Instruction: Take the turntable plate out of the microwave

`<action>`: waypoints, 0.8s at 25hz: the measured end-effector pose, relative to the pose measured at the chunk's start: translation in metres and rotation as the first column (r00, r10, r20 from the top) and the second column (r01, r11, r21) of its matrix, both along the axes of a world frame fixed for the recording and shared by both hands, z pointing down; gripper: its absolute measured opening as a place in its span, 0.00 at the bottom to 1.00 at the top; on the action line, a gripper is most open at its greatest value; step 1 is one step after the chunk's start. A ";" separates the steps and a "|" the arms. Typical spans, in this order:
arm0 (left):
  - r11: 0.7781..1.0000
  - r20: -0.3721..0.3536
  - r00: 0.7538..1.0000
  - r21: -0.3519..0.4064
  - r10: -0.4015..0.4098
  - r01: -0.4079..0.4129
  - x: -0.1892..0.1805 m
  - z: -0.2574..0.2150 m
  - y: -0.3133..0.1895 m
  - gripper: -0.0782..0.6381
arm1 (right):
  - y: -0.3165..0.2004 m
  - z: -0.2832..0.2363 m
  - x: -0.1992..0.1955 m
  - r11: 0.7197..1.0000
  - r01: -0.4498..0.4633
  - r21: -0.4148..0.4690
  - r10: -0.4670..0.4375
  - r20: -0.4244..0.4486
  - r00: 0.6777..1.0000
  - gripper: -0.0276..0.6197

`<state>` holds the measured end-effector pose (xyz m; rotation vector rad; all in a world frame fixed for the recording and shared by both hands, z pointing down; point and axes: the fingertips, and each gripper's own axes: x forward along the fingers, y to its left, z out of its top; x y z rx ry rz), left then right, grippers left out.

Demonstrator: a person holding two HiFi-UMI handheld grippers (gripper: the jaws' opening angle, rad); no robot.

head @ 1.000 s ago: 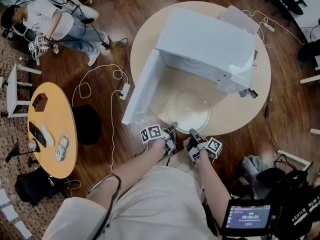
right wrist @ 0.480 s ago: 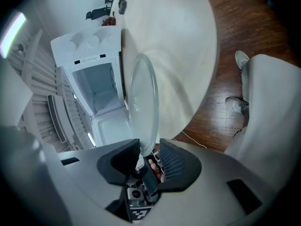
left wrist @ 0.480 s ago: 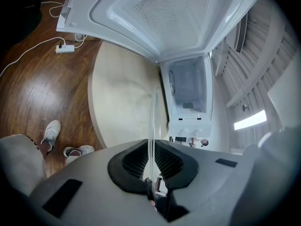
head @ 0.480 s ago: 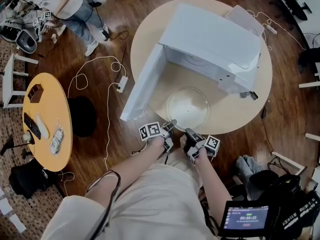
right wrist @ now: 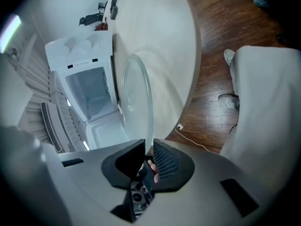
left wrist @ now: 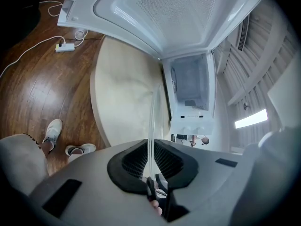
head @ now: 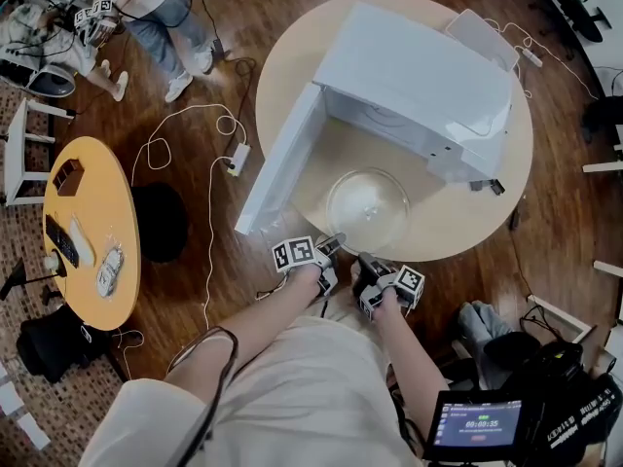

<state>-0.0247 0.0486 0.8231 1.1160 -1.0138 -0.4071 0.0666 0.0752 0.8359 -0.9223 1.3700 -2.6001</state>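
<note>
Two grippers are sharing the glass turntable plate (head: 368,208), which is already lying outside the microwave (head: 419,76), over the round table (head: 487,212) just in front of the open cavity and close to the table's near edge. The left gripper (head: 336,242) is pinching the plate's near rim, with the thin glass edge running straight in between its ribbed pads. The right gripper (head: 367,259) is sitting just beside it on the same rim; its jaws have just been closing, and the rim is standing between them with the pads appearing to press on it. Both grips are biting only the near edge, so the far side is hanging unsupported, and smooth glass in a shallow bite is likely to slide or droop if either hand is pulling faster or rolling differently from the other. The freshly closed right grip seems the weaker one. The open door (head: 282,163) is standing close on the left, inviting a knock, and a slip past the table's edge is risking the wooden floor (head: 224,280).
</note>
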 end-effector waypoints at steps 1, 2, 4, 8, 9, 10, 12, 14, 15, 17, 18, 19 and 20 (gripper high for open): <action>1.000 -0.002 1.000 -0.002 0.002 -0.002 0.001 0.000 0.001 0.17 | -0.001 0.001 0.001 1.000 -0.015 -0.004 0.015 0.002 1.000 0.13; 1.000 -0.005 1.000 -0.003 0.003 -0.003 0.002 0.001 0.001 0.17 | -0.001 0.002 0.002 1.000 -0.029 -0.010 0.029 0.003 1.000 0.13; 1.000 -0.007 1.000 -0.005 0.006 -0.006 0.002 0.002 0.002 0.17 | -0.003 0.003 0.003 0.999 -0.049 -0.019 0.049 0.001 0.999 0.12; 1.000 -0.011 1.000 -0.012 0.006 -0.006 0.002 0.004 0.001 0.17 | -0.005 0.001 0.004 0.997 -0.079 0.002 0.079 0.002 0.997 0.10; 1.000 -0.009 1.000 -0.013 0.009 -0.009 0.002 0.004 0.001 0.17 | -0.005 0.000 0.004 0.996 -0.087 0.009 0.087 0.001 0.996 0.09; 1.000 -0.006 1.000 -0.014 0.013 -0.013 0.002 0.005 0.001 0.17 | -0.006 0.000 0.004 0.996 -0.092 0.014 0.092 -0.004 0.996 0.09; 1.000 -0.001 1.000 -0.020 0.014 -0.014 0.002 0.006 0.002 0.17 | -0.005 0.000 0.004 0.996 -0.092 0.022 0.092 -0.016 0.996 0.09; 1.000 -0.003 1.000 -0.028 0.011 -0.011 0.003 0.009 0.003 0.17 | -0.005 0.000 0.005 0.996 -0.087 0.027 0.088 -0.023 0.996 0.09; 0.999 -0.004 1.000 -0.029 0.013 -0.013 0.004 0.010 0.002 0.17 | -0.006 0.001 0.006 0.996 -0.086 0.027 0.087 -0.025 0.996 0.09; 0.999 -0.004 1.000 -0.030 0.020 -0.020 0.005 0.010 0.002 0.17 | -0.007 0.001 0.007 0.996 -0.084 0.028 0.085 -0.028 0.996 0.09; 0.999 -0.003 1.000 -0.030 0.024 -0.024 0.006 0.010 0.002 0.17 | -0.007 0.000 0.008 0.996 -0.083 0.029 0.084 -0.030 0.996 0.09; 0.999 -0.001 1.000 -0.031 0.029 -0.029 0.006 0.010 0.002 0.17 | -0.007 0.000 0.008 0.996 -0.083 0.032 0.084 -0.032 0.996 0.09; 0.999 0.004 0.999 -0.031 0.037 -0.037 0.006 0.010 0.003 0.17 | -0.007 0.000 0.008 0.996 -0.083 0.033 0.085 -0.033 0.996 0.09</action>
